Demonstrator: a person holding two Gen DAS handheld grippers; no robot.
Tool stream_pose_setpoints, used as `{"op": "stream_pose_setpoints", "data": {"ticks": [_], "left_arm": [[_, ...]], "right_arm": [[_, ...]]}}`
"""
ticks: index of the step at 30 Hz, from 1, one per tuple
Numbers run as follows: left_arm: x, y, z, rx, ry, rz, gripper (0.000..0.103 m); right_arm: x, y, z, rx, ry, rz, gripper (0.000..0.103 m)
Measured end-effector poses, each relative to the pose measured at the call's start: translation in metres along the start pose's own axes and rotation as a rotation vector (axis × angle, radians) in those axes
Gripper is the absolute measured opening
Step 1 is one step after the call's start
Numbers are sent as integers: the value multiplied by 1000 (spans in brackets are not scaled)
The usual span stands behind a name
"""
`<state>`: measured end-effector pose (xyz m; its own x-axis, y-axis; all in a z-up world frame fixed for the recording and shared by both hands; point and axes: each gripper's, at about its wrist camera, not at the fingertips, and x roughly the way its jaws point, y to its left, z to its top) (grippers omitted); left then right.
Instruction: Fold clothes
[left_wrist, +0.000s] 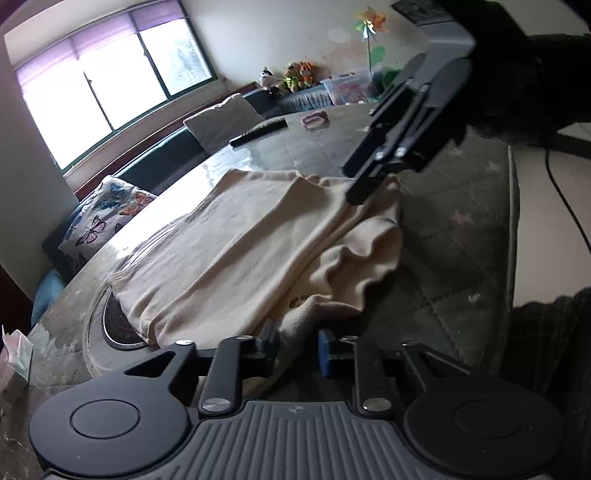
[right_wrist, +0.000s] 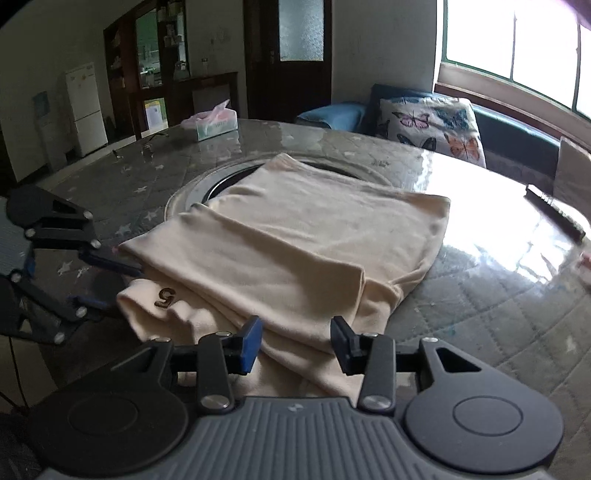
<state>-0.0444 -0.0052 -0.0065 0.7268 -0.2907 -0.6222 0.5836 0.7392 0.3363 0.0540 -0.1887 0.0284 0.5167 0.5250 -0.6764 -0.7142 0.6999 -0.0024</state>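
Between the left fingers (left_wrist: 297, 345), closed to a narrow gap, sits a bunched edge of the cream garment (left_wrist: 240, 240) – cannot tell whether both pads press on it, since a sliver of dark bench (left_wrist: 443, 229) shows beside the blue pad. Bears a small dark mark just ahead of these fingers, too blurred here to read.

Under the right fingers (right_wrist: 295, 345), released and standing well apart, runs a folded edge of the same cloth, spanning the gap and hiding the bench below. To the left of these fingers, a brown figure like a 5 on a rolled fold.

Beyond both pairs of fingers, lies spread in flat layers, its far part covering much of a round inset ring (right_wrist: 184, 195) in the bench – only an arc of it visible.

Farther off: a tissue box (right_wrist: 216, 123), a long dark object (left_wrist: 258, 131) hard to identify, and a small pink thing (left_wrist: 314, 120), blurred. Past the bench edge, a butterfly cushion (right_wrist: 432, 125) and plush toys (left_wrist: 299, 74). A dark sleeve cut off at the right edge of the left wrist view.
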Motion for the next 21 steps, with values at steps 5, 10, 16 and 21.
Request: {"op": "stream_pose_setpoints", "data": {"ticks": [5,10,16,21], "left_arm": [[-5,20,8,-130,-44,-12,9],[-1,47,22,-245,-62,14,8],[14,62,33,-294,-51,2,8],[14,60,28,-298,-34,-4,10]], "right_arm": [[-14,5,-5,-63,5,11,45],[-23,18,-11,-172,5,31,58],[-10,35,-14,-281,-11,24,61],[16,30,-5,-249,-18,15,53]]}}
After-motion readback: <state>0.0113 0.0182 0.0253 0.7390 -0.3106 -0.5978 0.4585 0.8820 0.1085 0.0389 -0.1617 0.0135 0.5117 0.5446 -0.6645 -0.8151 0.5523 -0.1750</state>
